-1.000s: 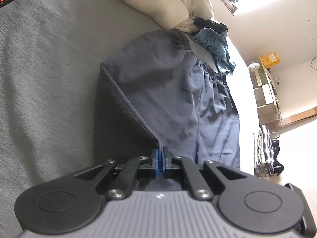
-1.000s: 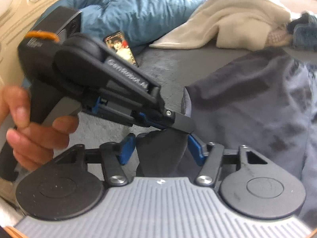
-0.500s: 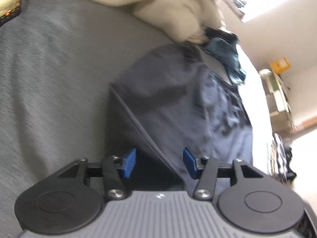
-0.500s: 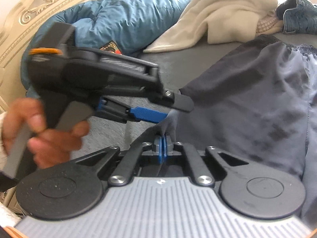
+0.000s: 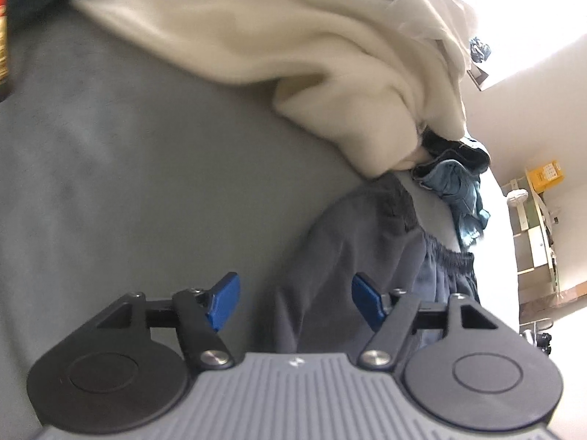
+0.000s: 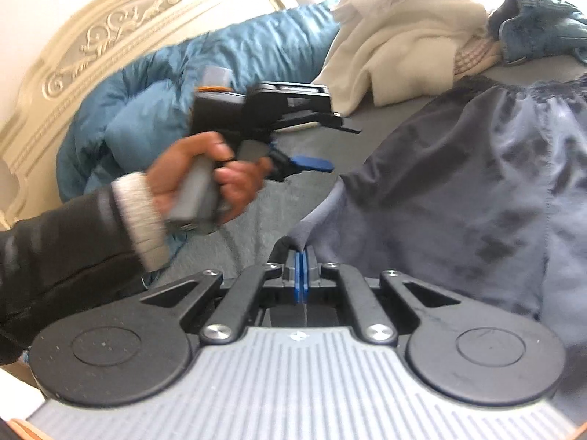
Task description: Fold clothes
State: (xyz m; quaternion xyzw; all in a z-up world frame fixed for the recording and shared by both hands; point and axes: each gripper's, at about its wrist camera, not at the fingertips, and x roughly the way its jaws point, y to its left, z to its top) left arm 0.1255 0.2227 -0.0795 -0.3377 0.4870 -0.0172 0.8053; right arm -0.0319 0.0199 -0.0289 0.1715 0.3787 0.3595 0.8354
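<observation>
Dark navy shorts (image 6: 458, 190) with a gathered waistband lie partly folded on the grey bed sheet (image 5: 128, 183). My right gripper (image 6: 301, 271) is shut on a corner of the shorts, and the cloth rises in a peak into its blue pads. My left gripper (image 5: 295, 299) has its jaws opening and nothing is pinched; the shorts (image 5: 348, 256) lie on the bed beyond its right pad. In the right wrist view the left gripper (image 6: 330, 145) is held by a hand (image 6: 205, 176) up and to the left of the shorts, apart from them.
A cream garment (image 5: 293, 55) is heaped at the far side of the bed, with blue denim (image 5: 455, 187) beside it. A blue duvet (image 6: 183, 84) lies against the carved headboard (image 6: 91, 47). Shelves stand by the wall at right.
The left gripper let go of the shorts' corner, opened and pulled away to the left. The right gripper shut on that corner and drew it back.
</observation>
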